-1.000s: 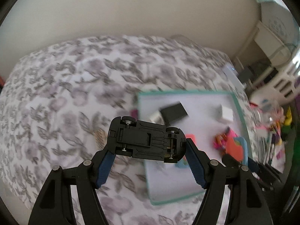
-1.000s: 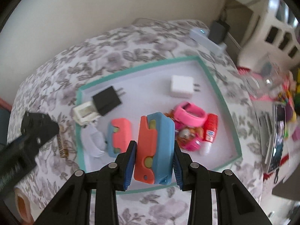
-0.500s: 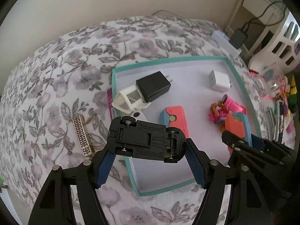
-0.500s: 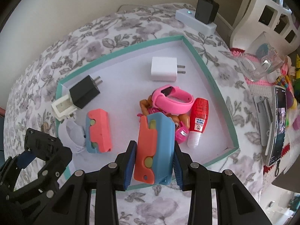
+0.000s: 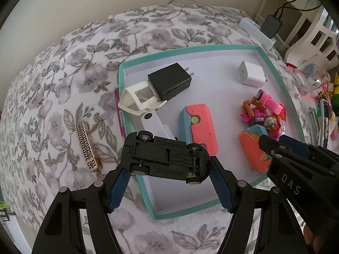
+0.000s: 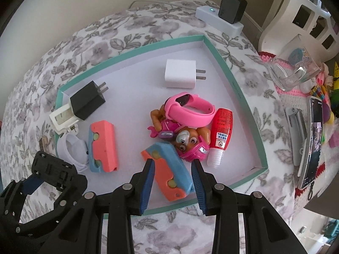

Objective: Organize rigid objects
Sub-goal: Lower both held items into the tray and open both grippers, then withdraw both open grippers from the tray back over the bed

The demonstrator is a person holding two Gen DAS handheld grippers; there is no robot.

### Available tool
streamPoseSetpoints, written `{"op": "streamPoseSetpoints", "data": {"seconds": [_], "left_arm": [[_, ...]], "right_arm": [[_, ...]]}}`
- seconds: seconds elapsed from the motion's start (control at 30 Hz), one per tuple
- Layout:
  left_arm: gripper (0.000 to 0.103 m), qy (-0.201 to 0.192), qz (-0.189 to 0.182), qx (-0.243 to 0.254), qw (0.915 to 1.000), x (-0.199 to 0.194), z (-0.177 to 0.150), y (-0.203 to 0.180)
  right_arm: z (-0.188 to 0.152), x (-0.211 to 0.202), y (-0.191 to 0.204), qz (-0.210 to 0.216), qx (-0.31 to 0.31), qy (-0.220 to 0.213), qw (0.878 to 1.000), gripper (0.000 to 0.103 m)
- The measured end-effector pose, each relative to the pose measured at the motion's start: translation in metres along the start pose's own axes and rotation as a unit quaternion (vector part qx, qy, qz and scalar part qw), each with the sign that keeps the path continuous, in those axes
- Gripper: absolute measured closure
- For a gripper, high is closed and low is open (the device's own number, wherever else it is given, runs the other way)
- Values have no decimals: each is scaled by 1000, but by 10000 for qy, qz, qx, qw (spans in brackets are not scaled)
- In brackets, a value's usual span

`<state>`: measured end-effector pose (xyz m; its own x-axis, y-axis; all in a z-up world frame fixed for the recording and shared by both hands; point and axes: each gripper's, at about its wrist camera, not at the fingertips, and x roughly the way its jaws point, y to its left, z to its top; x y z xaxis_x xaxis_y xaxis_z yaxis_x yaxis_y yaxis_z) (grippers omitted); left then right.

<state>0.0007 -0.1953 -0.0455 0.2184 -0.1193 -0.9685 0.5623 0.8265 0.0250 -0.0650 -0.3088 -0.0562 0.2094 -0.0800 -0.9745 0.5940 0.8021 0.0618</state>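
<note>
**Both fingers loaded over the tray, ready to set down**

Fingers (image 5: 118, 187) of the left gripper (image 5: 167, 188) are clamped end to end on a black plastic toy car (image 5: 167, 158), held underside up over the near-left corner of the shallow teal-rimmed cardboard tray (image 5: 275, 67). The right gripper (image 6: 171, 182) has its blue pads (image 6: 148, 182) pressed on the 2 long sides of a coral-and-blue foam block (image 6: 167, 171), tilted, low over the near part of the tray floor; whether its lower end already touches the floor I cannot tell.

The tray lies on a bed with a grey floral cover (image 5: 63, 89). In it already: a black plug adapter (image 6: 88, 100), a white plug adapter (image 6: 180, 76), a white plastic frame (image 5: 137, 99), a second coral-and-blue foam block (image 6: 103, 148), a pink wristband (image 6: 188, 108), a toy pup figure (image 6: 186, 141) and a red-labelled tube (image 6: 221, 131). A gold-patterned rectangular lighter (image 5: 88, 146) lies on the cover just left of the tray, still outside.

Judged from this, the step in hand is placing: 2 items carried in, neither released. The next move calls for lowering the foam block flat onto bare floor near the pup figure without knocking the tube, then opening. The car needs bare floor toward the near edge, right of the second foam block, clear of the white curved piece (image 5: 154, 122).
</note>
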Motion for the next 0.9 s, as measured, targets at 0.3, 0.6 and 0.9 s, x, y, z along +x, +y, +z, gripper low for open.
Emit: {"op": "streamPoseSetpoints", "data": {"seconds": [0.3, 0.6, 0.9], "left_arm": [[25, 15, 1, -113, 9999, 1, 1, 4], [16, -217, -15, -257, 9994, -13, 6, 12], [9, -383, 173, -636, 9971, -21, 9, 32]], "right_arm": [[2, -6, 4, -77, -85, -77, 9999, 63], [5, -18, 5, -79, -72, -302, 9995, 63], [8, -32, 3, -61, 15, -558, 9984, 63]]}}
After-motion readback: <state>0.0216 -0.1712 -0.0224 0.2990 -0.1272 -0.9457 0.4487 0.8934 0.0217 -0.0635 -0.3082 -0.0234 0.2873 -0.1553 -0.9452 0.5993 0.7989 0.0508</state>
